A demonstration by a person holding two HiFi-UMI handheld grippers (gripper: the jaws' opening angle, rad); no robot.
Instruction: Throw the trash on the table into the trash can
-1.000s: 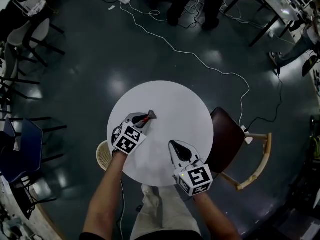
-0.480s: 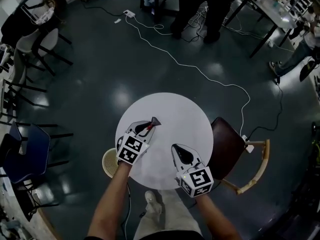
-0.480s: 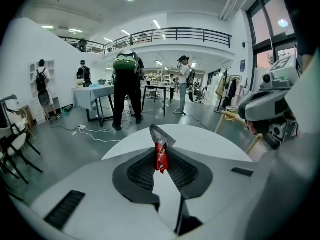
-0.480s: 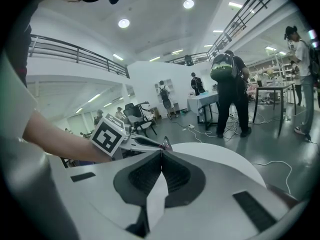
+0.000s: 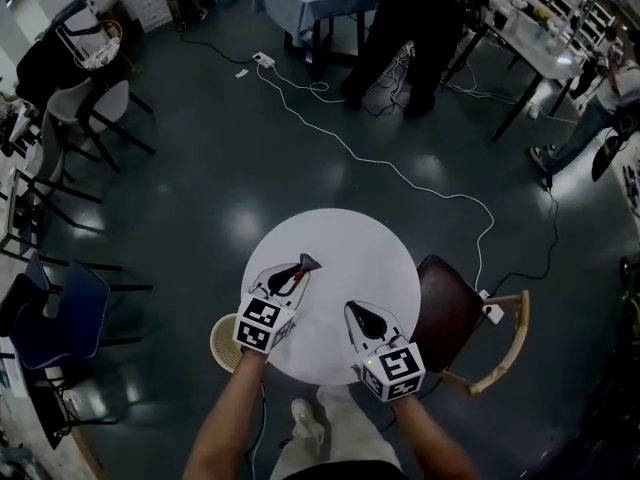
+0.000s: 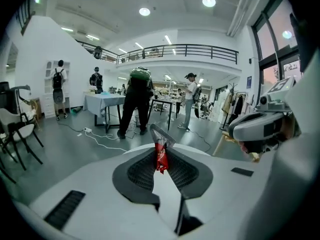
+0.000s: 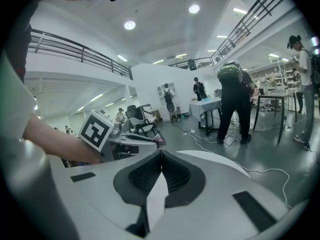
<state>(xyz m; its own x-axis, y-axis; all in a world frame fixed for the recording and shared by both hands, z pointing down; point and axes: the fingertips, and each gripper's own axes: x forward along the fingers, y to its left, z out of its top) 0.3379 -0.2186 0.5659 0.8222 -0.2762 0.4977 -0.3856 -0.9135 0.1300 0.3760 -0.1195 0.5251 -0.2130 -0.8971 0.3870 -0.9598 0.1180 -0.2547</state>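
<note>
- L tool [image 5: 296, 270]: jaws pinched on red wrapper [image 6: 160, 156], over white round bench [image 5: 350, 243], centre of head view.
- R tool [image 7: 160, 154]: jaws together, nothing btwn, lower centre-right.
- Trash can [image 5: 225, 343]: just lower left of bench.

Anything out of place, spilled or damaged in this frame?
Nothing spilled or broken. The crumpled red snack wrapper is pinched in the left gripper; a white cable trails loose across the dark floor.
</note>
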